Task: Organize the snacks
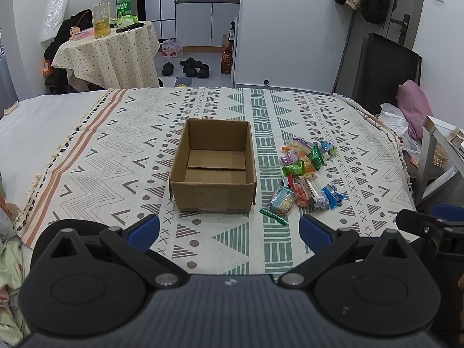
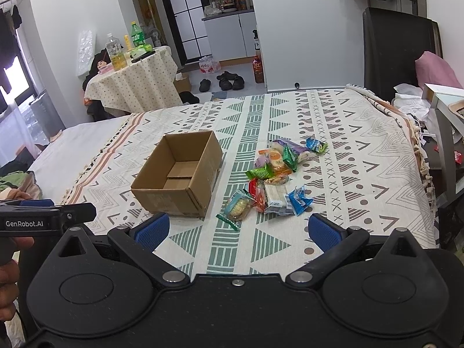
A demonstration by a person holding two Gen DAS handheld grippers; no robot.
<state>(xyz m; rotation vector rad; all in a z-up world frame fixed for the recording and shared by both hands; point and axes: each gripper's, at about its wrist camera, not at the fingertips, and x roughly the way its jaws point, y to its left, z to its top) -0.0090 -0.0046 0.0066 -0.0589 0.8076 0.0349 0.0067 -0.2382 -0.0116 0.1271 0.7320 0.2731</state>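
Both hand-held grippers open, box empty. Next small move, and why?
Probably bring the right hand-held gripper forward and down onto the thin green packet, the nearest of the snack pile. Its jaws are open with nothing between them, the cardboard box holds nothing yet, and the pile lies on that gripper's side. The left hand-held gripper is also open.

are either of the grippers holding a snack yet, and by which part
No. The left gripper and the right gripper are both open and hold nothing. The snacks all lie on the cloth beside the cardboard box.
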